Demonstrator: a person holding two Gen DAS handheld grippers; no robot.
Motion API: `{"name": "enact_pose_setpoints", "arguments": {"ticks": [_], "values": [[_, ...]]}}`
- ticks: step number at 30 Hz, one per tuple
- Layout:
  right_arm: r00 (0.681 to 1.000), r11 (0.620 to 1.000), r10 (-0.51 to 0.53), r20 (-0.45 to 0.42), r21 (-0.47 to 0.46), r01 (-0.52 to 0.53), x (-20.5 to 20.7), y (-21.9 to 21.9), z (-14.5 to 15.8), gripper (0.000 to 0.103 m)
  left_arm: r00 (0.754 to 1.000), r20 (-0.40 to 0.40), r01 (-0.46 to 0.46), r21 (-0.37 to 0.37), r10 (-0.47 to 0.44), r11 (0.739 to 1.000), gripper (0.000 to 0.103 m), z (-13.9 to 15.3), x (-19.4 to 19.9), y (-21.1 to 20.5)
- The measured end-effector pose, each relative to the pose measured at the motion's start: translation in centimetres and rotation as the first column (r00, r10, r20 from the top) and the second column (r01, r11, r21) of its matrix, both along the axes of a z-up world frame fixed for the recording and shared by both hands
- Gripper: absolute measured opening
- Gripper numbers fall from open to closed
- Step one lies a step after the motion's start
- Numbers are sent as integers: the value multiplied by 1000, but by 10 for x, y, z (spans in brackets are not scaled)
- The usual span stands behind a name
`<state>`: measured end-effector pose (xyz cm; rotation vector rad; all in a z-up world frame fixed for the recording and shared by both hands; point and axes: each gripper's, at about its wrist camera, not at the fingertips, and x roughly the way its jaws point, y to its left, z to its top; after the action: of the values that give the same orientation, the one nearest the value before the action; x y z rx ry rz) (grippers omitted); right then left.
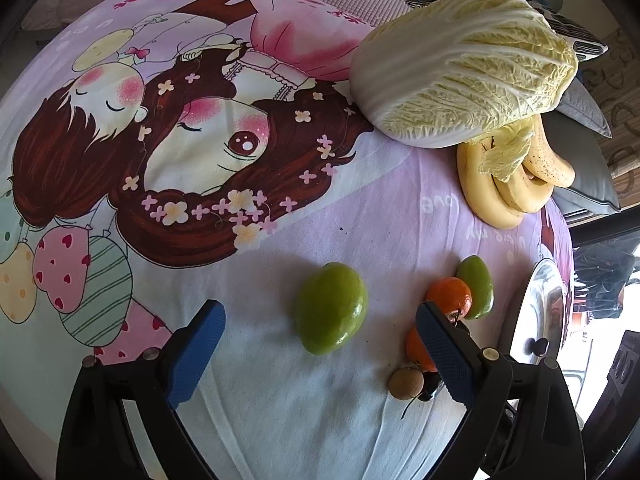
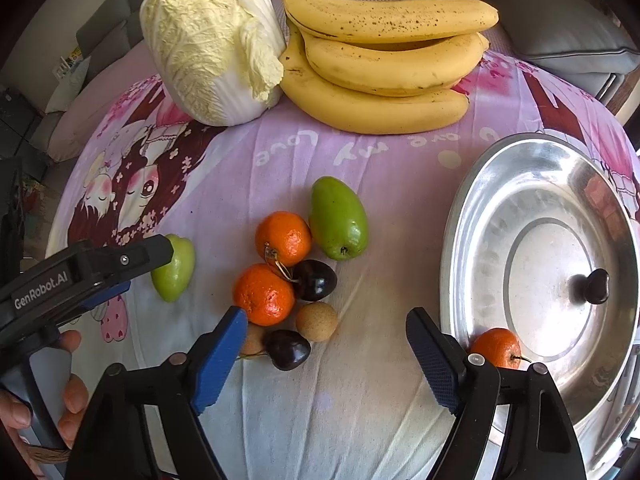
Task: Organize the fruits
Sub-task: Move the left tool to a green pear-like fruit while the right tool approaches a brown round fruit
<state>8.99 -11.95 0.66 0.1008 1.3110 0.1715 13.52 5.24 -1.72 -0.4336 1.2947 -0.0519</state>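
Observation:
In the left wrist view my left gripper stands open around a green fruit on the printed cloth, its pads clear of it. Right of it lie a tangerine, a second green fruit and a brown round fruit. My right gripper is open over a cluster: two tangerines, a brown fruit and two dark cherries. A green fruit lies behind them. The metal tray at the right holds a tangerine and a cherry.
A napa cabbage and a bunch of bananas lie at the far side of the cloth, with grey cushions behind. A person's hand holds the left gripper at the lower left of the right wrist view.

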Motion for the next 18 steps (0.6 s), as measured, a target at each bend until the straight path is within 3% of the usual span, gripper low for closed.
{"name": "enact_pose_setpoints", "arguments": {"ticks": [8, 12, 18], "values": [[1000, 1000, 16, -5, -21, -16, -2, -4, -3, 76, 999, -24, 34, 59, -33, 998, 96, -3, 8, -16], [1000, 1000, 16, -12, 8, -16, -1, -8, -5, 72, 999, -40, 36, 32, -35, 999, 96, -7, 15, -23], [1000, 999, -2, -21, 42, 3, 0, -16, -6, 65, 998, -42, 38, 49, -36, 998, 96, -6, 26, -29]]}}
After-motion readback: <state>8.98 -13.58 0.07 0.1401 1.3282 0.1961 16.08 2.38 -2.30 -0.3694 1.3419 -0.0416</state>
